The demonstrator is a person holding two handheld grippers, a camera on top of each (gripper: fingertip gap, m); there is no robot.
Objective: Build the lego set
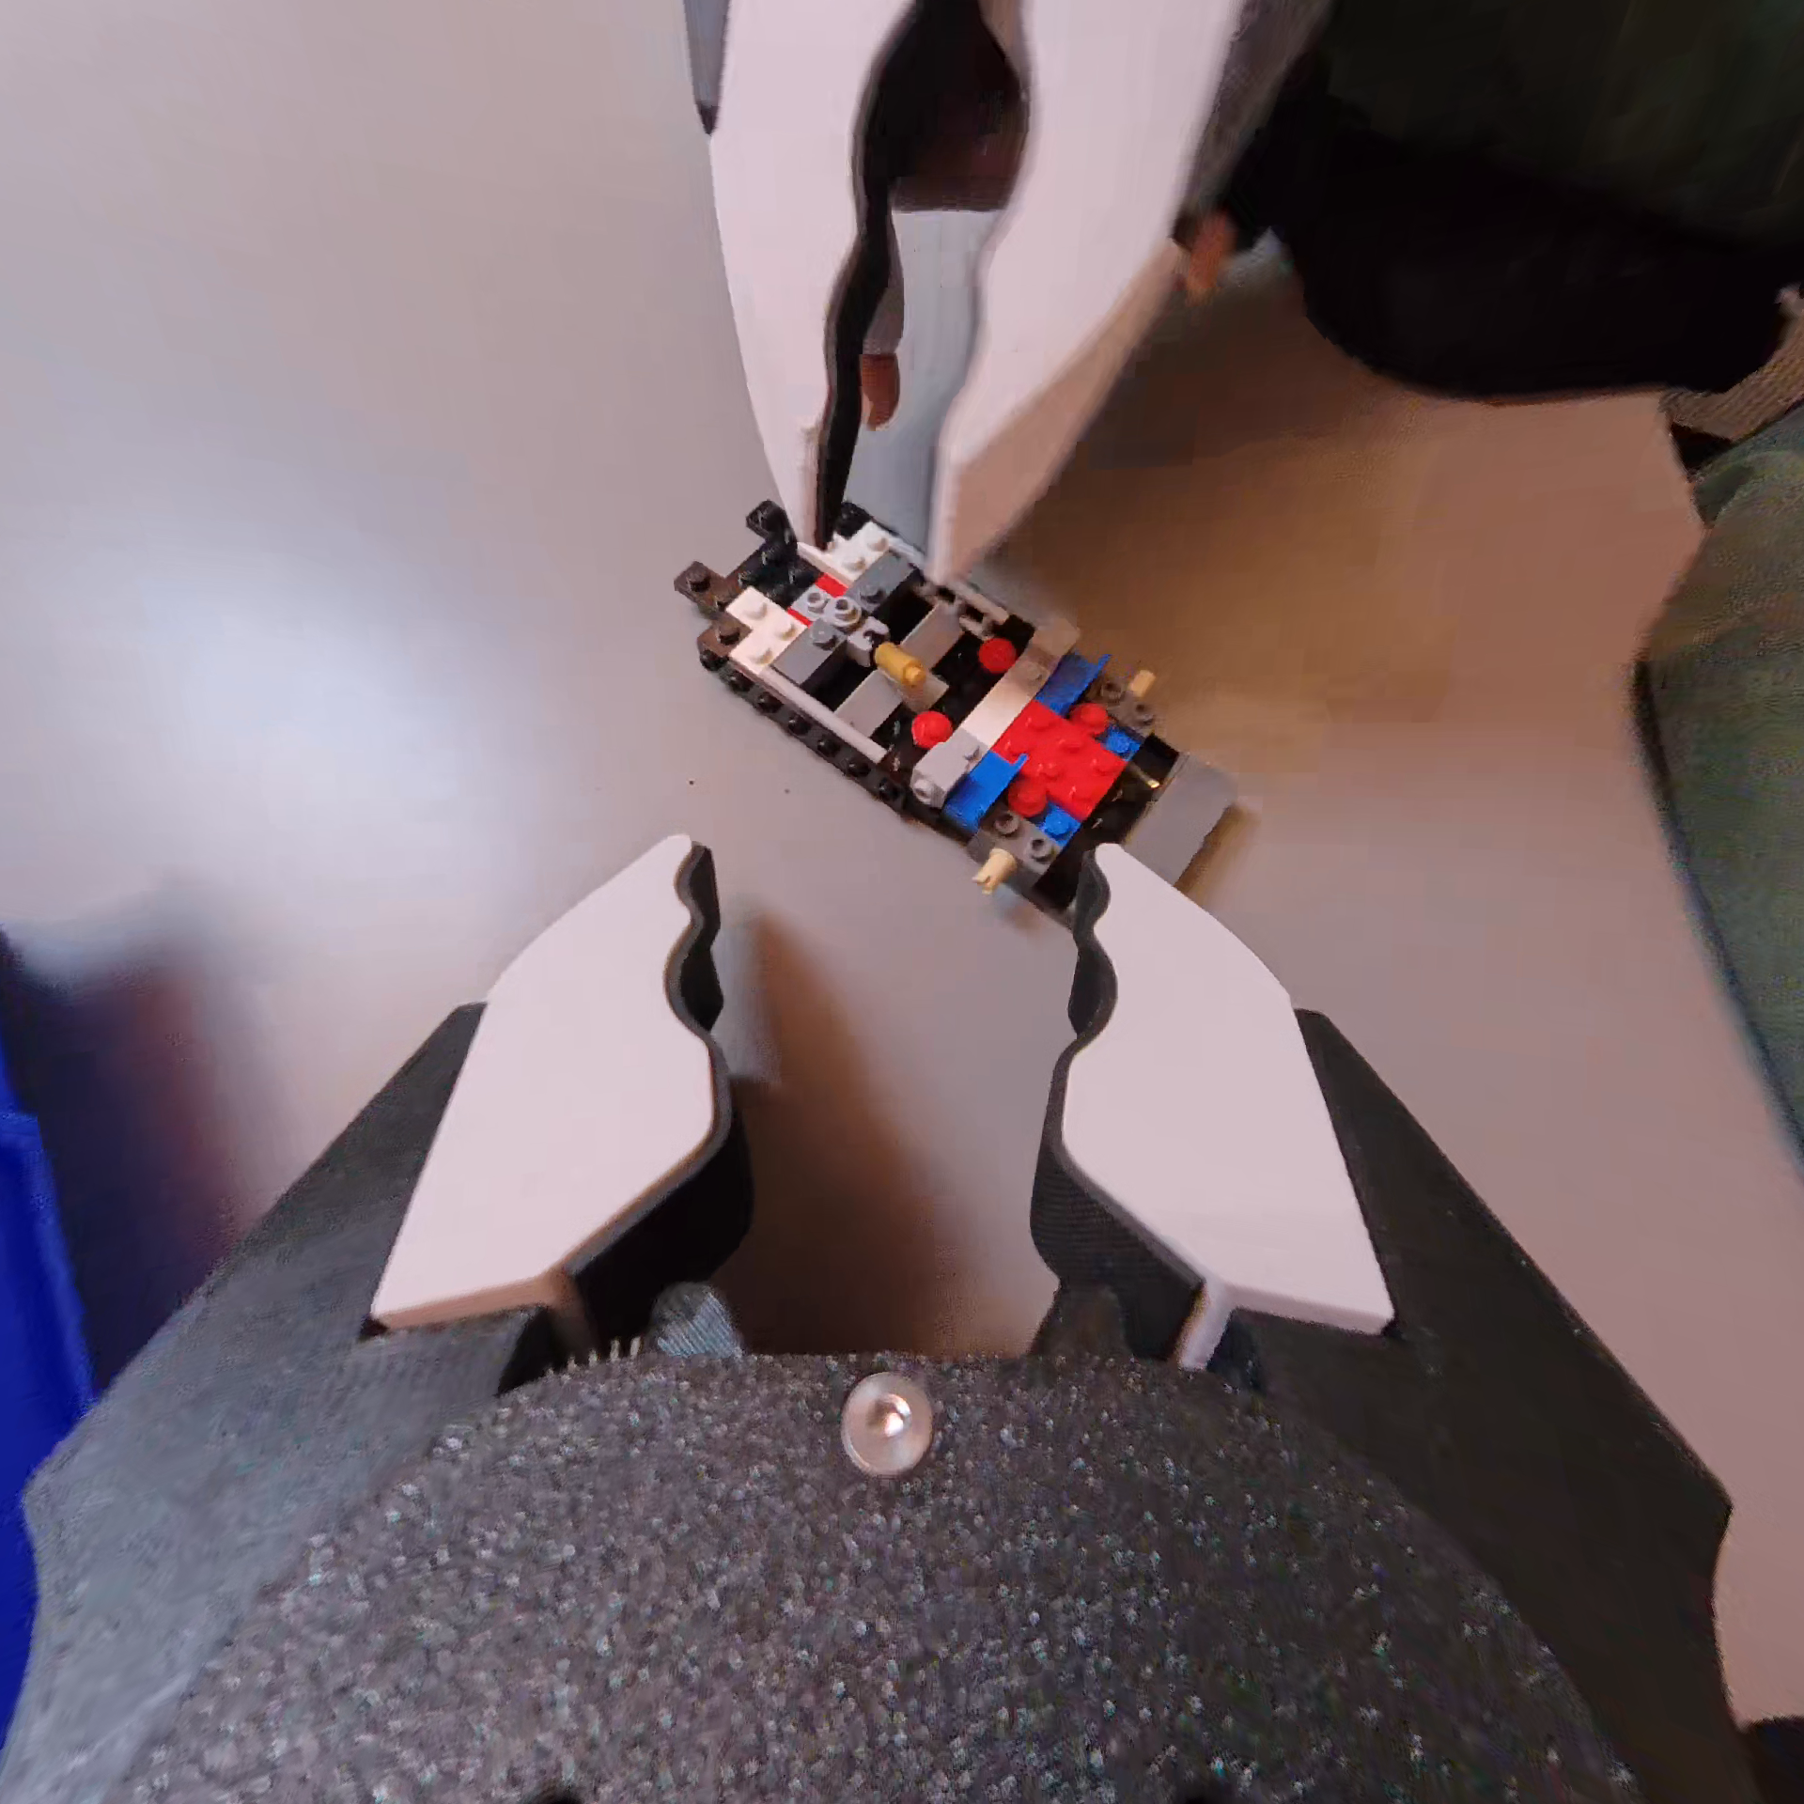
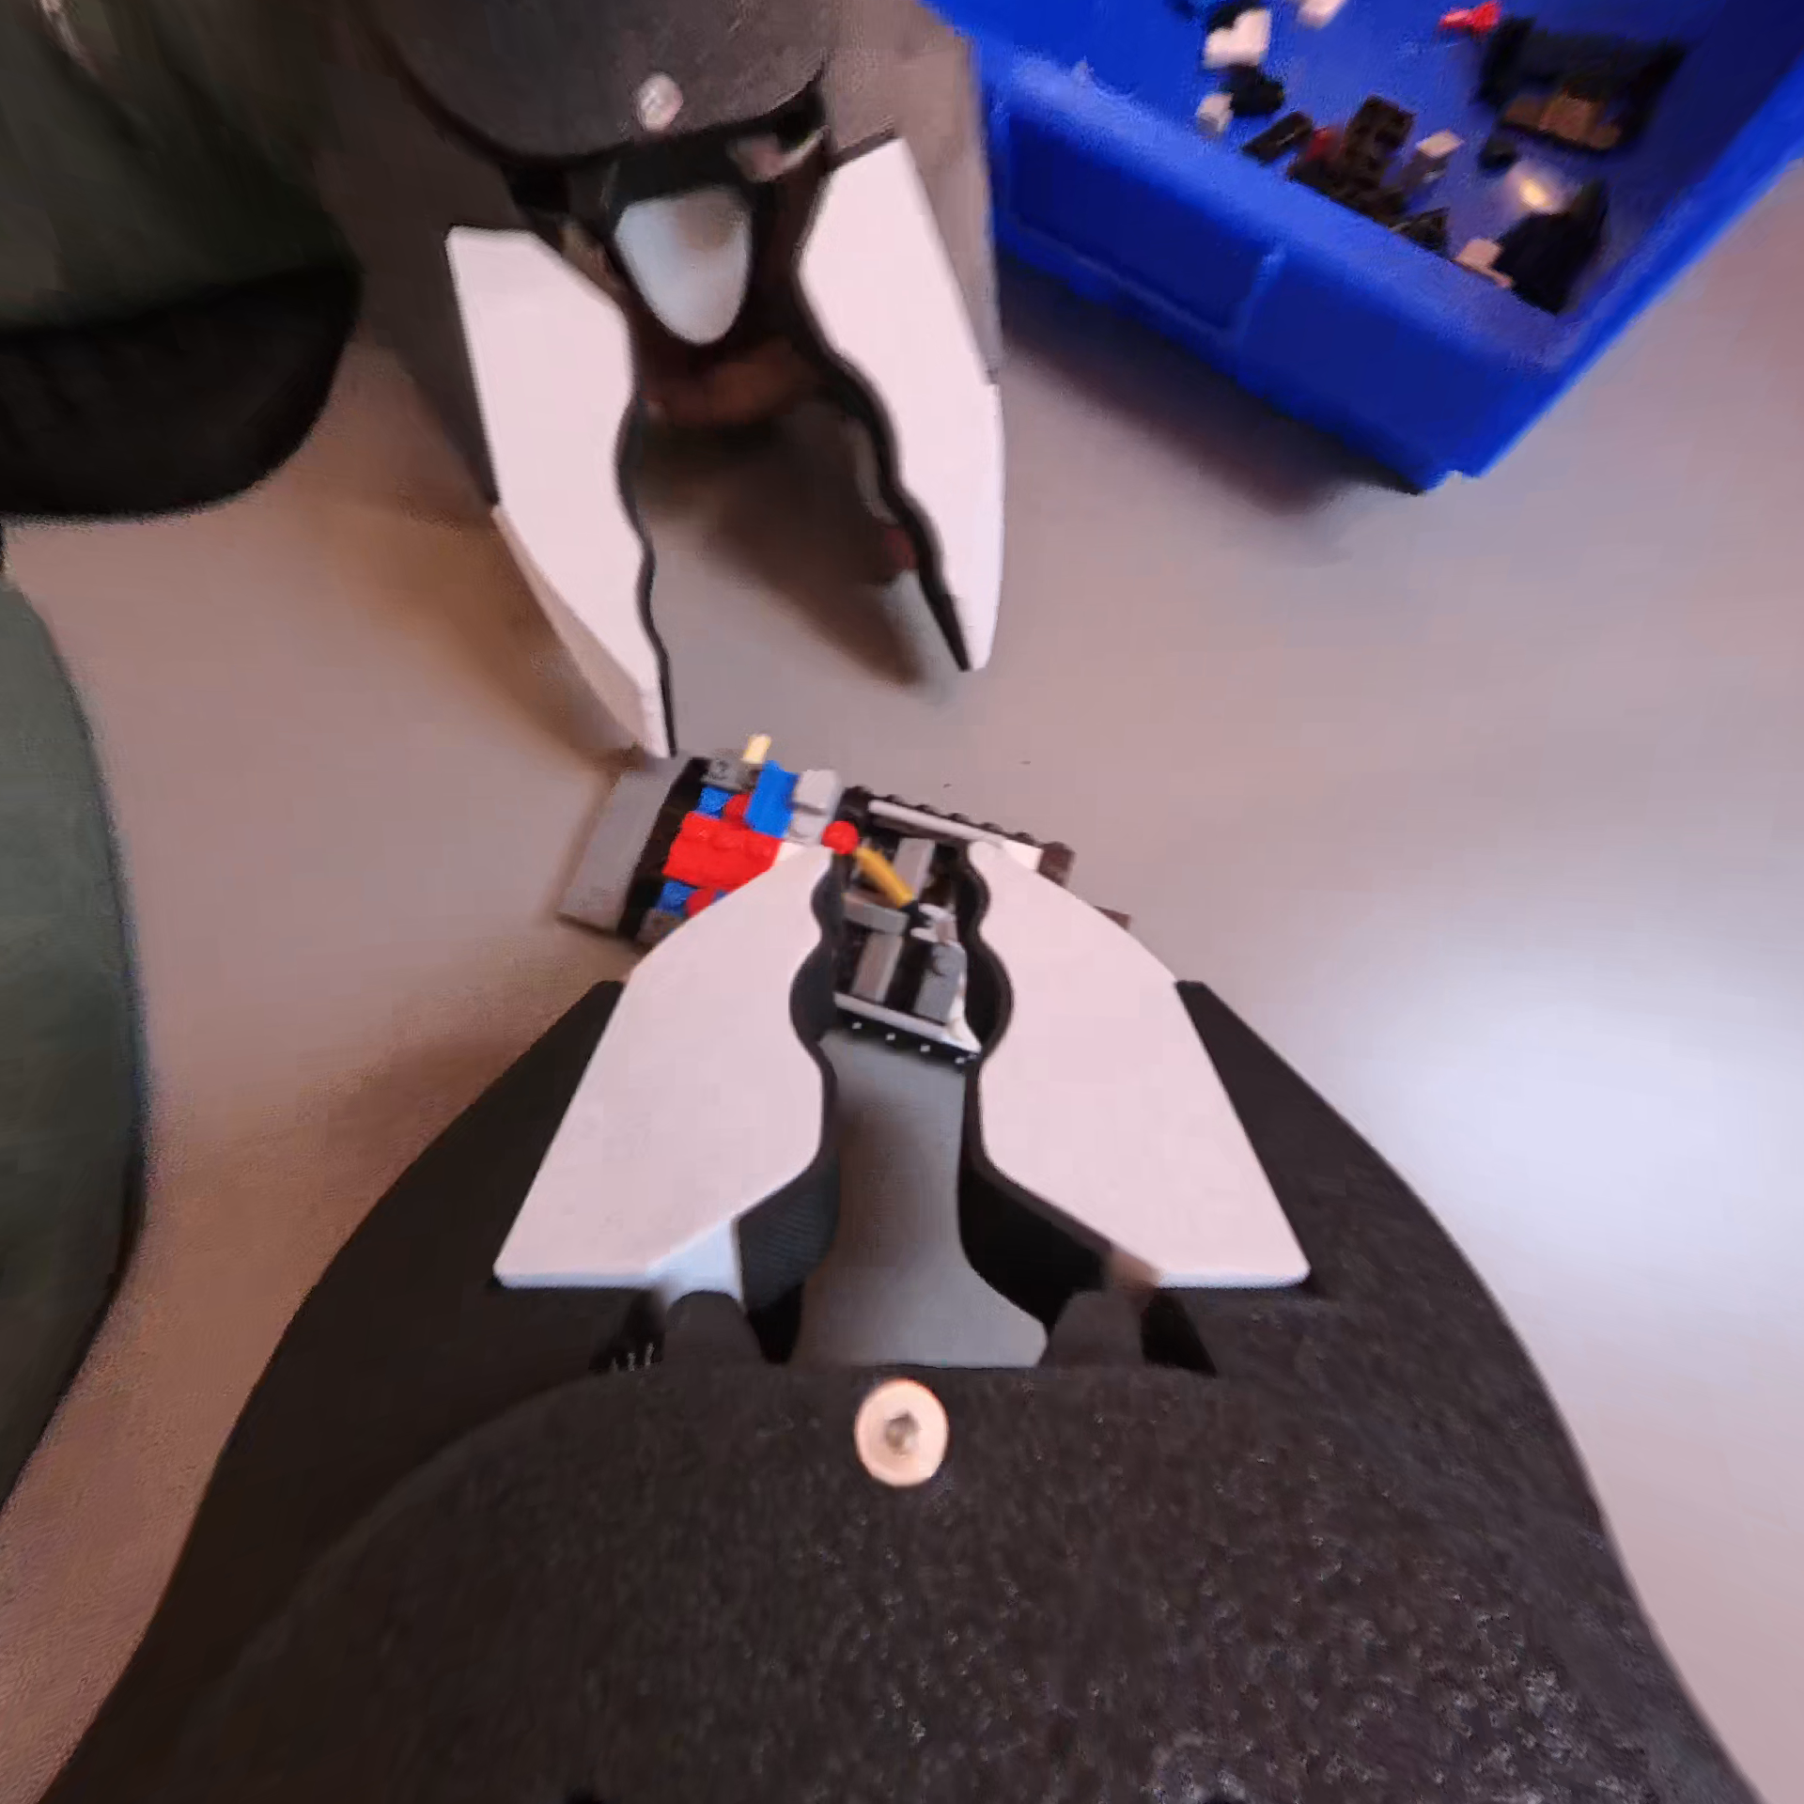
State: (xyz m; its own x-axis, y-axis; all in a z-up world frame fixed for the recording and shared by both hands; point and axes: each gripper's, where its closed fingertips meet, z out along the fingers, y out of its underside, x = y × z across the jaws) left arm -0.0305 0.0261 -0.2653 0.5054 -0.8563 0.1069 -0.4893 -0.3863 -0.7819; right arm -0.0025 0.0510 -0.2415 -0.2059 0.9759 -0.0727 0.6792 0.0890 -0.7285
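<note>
A flat brick build [image 1: 937, 703] of black, grey, white, red and blue pieces lies on the grey table [image 1: 390, 488]. My left gripper [image 1: 893, 869] is open wide and empty. Its right fingertip [image 1: 1123, 908] stands beside the build's grey near end. My right gripper [image 1: 883, 547] comes down from above onto the build's far end, with its fingers a little apart over white and grey pieces. In the right wrist view the right gripper [image 2: 898, 869] hangs over the build [image 2: 713, 849], and grey pieces and a yellow pin show through its gap. The left gripper [image 2: 820, 688] stands open beyond.
A blue bin [image 2: 1269, 273] with several loose dark and white bricks stands on the table at the far right of the right wrist view. Its edge [image 1: 29, 1269] shows at the left of the left wrist view. A person's dark sleeve [image 1: 1562, 195] and green fabric [image 1: 1747, 781] lie at the right. Across from one pair of fingers to the other is roughly 5 cm.
</note>
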